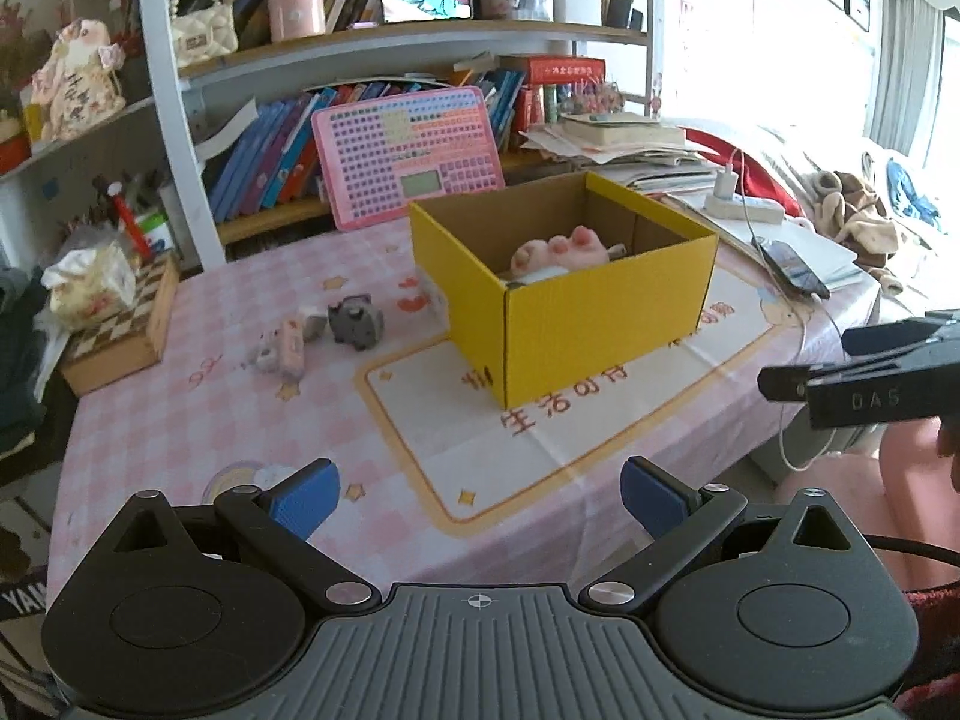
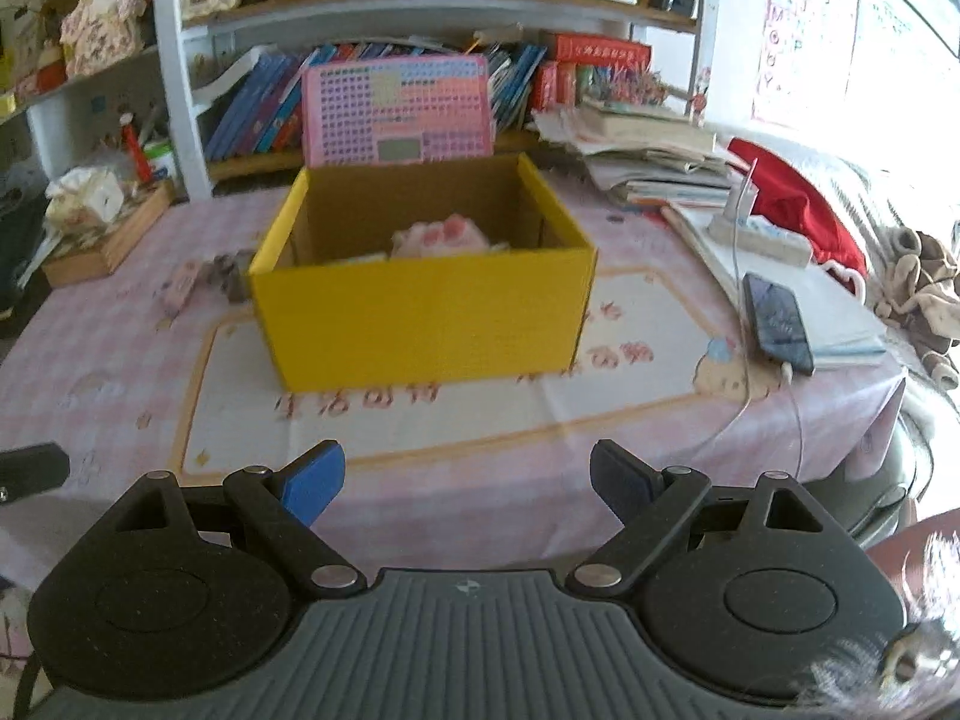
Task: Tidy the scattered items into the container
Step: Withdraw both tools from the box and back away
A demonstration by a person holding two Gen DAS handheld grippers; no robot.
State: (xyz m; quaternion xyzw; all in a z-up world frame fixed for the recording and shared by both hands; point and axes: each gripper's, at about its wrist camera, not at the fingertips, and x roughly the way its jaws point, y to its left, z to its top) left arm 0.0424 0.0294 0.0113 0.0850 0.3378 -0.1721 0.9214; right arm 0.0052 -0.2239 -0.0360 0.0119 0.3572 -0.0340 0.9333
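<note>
A yellow box stands open on the pink checked tabletop, a pink plush toy lying inside it. Left of the box, a small grey toy and a pink toy lie on the cloth. The left gripper and right gripper both hover near the table's edge, fingers wide and empty.

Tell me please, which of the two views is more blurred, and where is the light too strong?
Right wrist view: softer, the yellow box and the printing on the tablecloth are smeared. Left wrist view: sharper, the small grey toy has clear edges. Both views: window light washes out the upper right, and the fisheye lens bends the shelf.
</note>
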